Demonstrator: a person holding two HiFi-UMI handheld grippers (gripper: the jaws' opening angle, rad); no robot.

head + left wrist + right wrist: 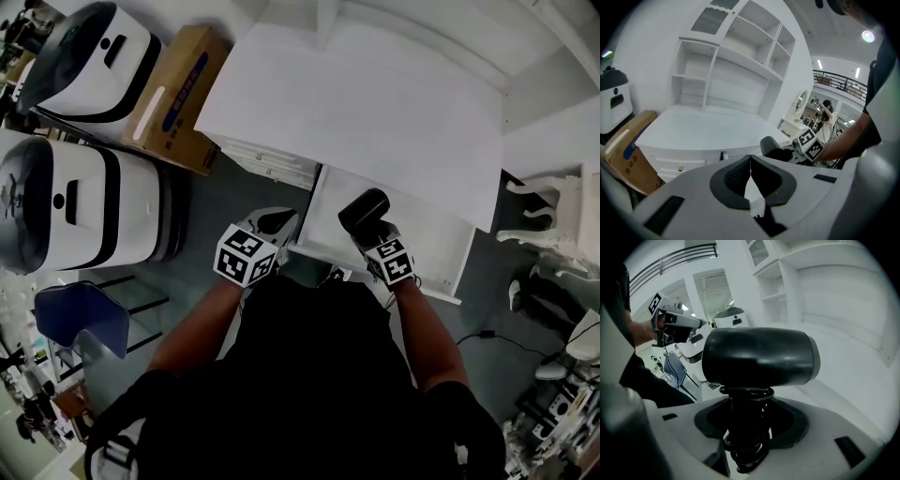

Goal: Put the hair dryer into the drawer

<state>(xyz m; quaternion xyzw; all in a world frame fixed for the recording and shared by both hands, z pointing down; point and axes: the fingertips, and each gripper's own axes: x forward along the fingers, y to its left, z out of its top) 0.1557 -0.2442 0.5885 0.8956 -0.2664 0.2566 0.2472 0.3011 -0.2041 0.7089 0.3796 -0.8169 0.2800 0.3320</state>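
Note:
The black hair dryer (363, 211) hangs over the open white drawer (433, 242) under the desk. My right gripper (371, 231) is shut on its handle, which has a coiled cord wound round it. In the right gripper view the dryer's barrel (759, 357) lies crosswise above the jaws of the right gripper (745, 416). My left gripper (281, 221) is near the drawer's left front corner. It is shut with nothing held, and in its own view the left gripper's (750, 160) pads touch. The dryer (771, 146) also shows there, to the right.
The white desk top (356, 103) with shelves lies beyond the drawer. A cardboard box (178, 94) and two white machines (70, 202) stand at left, with a blue chair (80, 319) nearer. A white ornate chair (553, 225) is at right.

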